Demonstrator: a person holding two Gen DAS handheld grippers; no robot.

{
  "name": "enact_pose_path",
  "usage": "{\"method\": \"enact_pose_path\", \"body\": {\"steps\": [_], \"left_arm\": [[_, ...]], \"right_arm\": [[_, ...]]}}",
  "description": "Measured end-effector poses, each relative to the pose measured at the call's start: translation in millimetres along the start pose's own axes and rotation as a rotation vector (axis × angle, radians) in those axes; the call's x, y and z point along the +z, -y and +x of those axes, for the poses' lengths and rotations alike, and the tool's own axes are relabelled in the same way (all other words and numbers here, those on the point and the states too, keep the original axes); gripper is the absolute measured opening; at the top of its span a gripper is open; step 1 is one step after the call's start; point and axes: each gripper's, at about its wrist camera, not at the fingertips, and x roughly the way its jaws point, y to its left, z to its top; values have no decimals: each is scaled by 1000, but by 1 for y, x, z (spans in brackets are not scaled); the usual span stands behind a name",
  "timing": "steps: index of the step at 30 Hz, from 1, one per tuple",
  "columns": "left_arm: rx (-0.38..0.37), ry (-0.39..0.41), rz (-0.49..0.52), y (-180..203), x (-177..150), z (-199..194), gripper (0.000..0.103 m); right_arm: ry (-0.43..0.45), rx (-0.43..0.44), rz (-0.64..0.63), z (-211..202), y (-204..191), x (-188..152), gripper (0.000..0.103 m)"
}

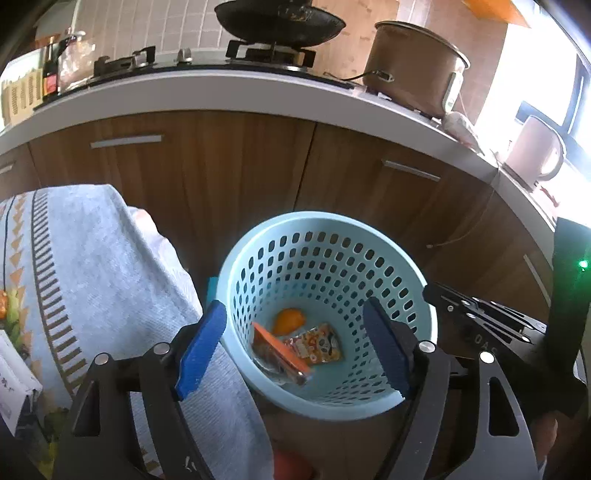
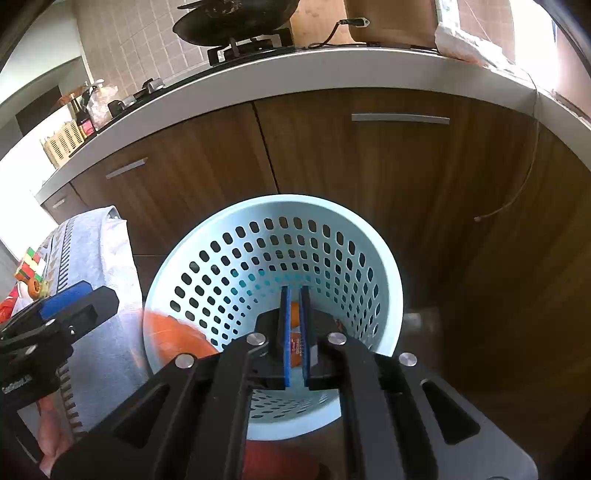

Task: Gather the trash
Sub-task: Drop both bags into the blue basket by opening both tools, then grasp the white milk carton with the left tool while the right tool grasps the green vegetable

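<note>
A light blue perforated basket (image 1: pixel 325 258) stands on the floor beside the cloth-covered table; it also shows in the right wrist view (image 2: pixel 273 243). At its bottom lie an orange peel (image 1: pixel 289 320), an orange pack (image 1: pixel 280 349) and a printed snack wrapper (image 1: pixel 320 343). My left gripper (image 1: pixel 295 345) hangs over the basket's near rim, open and empty. My right gripper (image 2: pixel 294 332) is over the basket mouth, its blue pads nearly together with nothing clearly between them. The left gripper shows at the left of the right wrist view (image 2: pixel 70 306).
Brown cabinet doors (image 1: pixel 236 166) and a white counter edge (image 1: pixel 221 96) stand behind the basket, with a wok (image 1: pixel 280 18) and a rice cooker (image 1: pixel 413 66) on top. A blue towel (image 1: pixel 92 266) drapes the table at left, with a puzzle cube (image 2: pixel 31 264) on it.
</note>
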Motion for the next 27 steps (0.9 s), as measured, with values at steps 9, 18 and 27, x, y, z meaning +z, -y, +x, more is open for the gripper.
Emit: {"method": "enact_pose_path", "body": {"steps": [9, 18, 27], "left_arm": [[16, 37, -12, -6, -3, -25, 74], [101, 160, -80, -45, -17, -114, 74], [367, 260, -222, -127, -56, -223, 75]], "right_arm": [[47, 17, -35, -19, -21, 3, 27], [107, 113, -150, -55, -88, 0, 36], [154, 240, -351, -90, -192, -26, 48]]}}
